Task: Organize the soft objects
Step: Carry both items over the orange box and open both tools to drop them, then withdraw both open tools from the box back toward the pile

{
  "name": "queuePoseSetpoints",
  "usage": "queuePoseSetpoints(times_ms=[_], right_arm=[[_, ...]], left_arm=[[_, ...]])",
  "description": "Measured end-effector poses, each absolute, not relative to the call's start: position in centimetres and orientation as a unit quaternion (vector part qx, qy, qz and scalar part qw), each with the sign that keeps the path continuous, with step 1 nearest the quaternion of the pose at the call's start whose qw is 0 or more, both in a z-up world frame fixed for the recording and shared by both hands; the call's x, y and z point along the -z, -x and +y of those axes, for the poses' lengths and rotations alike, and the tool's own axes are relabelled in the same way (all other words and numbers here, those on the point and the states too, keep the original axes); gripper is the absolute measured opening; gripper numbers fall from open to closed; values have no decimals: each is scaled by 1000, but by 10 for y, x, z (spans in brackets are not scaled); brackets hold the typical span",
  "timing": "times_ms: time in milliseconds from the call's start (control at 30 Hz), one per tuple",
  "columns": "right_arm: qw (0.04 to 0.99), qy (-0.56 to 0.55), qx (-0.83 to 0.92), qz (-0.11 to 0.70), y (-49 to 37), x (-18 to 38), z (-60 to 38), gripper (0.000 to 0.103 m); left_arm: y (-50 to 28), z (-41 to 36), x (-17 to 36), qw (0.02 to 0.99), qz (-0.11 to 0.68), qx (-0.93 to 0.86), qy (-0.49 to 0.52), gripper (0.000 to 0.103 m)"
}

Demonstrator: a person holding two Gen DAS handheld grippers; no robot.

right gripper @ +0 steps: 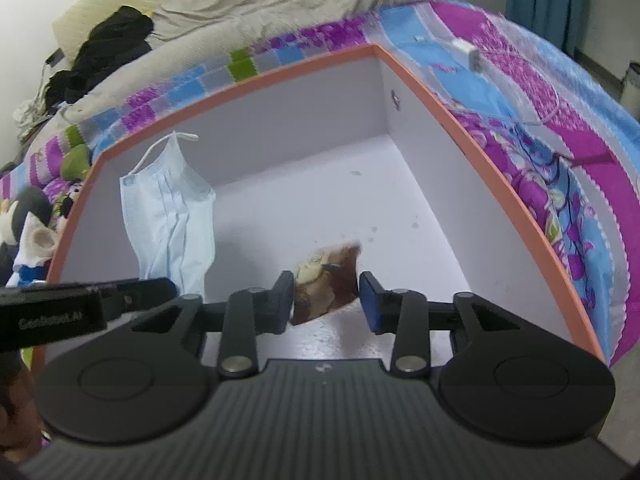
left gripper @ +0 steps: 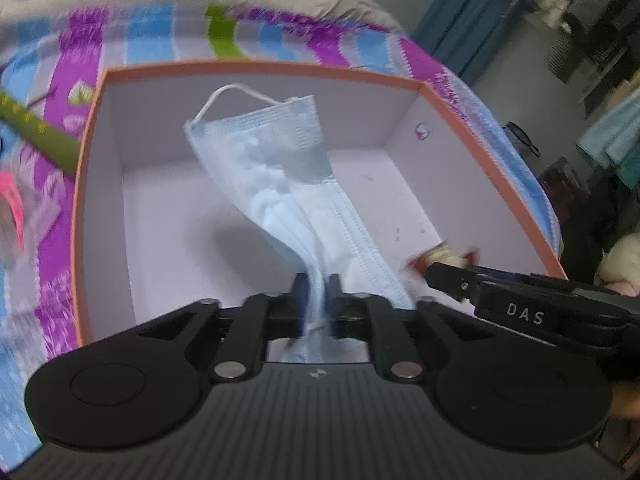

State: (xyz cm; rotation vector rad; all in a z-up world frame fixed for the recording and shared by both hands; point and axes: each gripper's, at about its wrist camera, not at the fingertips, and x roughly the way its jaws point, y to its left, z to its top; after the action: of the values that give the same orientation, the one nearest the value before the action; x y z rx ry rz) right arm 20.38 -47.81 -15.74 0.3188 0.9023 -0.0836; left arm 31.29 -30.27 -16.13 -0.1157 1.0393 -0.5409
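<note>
An orange-rimmed box (left gripper: 256, 67) with a white inside sits on a patterned bedspread. My left gripper (left gripper: 316, 300) is shut on a light blue face mask (left gripper: 280, 176) and holds it hanging over the box's inside. The mask also shows in the right wrist view (right gripper: 172, 216), at the left of the box (right gripper: 424, 92). My right gripper (right gripper: 326, 300) is open over the box, and a small brown plush toy (right gripper: 326, 284) sits between its fingers, blurred, just off the right pad. The right gripper's tip (left gripper: 444, 272) shows in the left wrist view near the toy.
The purple, blue and white bedspread (right gripper: 560, 128) surrounds the box. A white charger with cable (right gripper: 466, 54) lies right of the box. Plush toys (right gripper: 28, 220) lie left of it. A green strap (left gripper: 40, 132) and a pink item (left gripper: 12, 196) lie at the left.
</note>
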Motion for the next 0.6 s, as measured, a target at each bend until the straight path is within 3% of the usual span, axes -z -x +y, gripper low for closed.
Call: queuePoseSetpoints(times_ms=[67, 600], right_arm=[[887, -156, 36, 434, -202, 157, -480, 47], [907, -156, 30, 391, -137, 108, -453, 50]], left_arm=[[-310, -302, 161, 834, 485, 256, 58, 45], [-237, -266, 96, 866, 433, 246, 55, 45]])
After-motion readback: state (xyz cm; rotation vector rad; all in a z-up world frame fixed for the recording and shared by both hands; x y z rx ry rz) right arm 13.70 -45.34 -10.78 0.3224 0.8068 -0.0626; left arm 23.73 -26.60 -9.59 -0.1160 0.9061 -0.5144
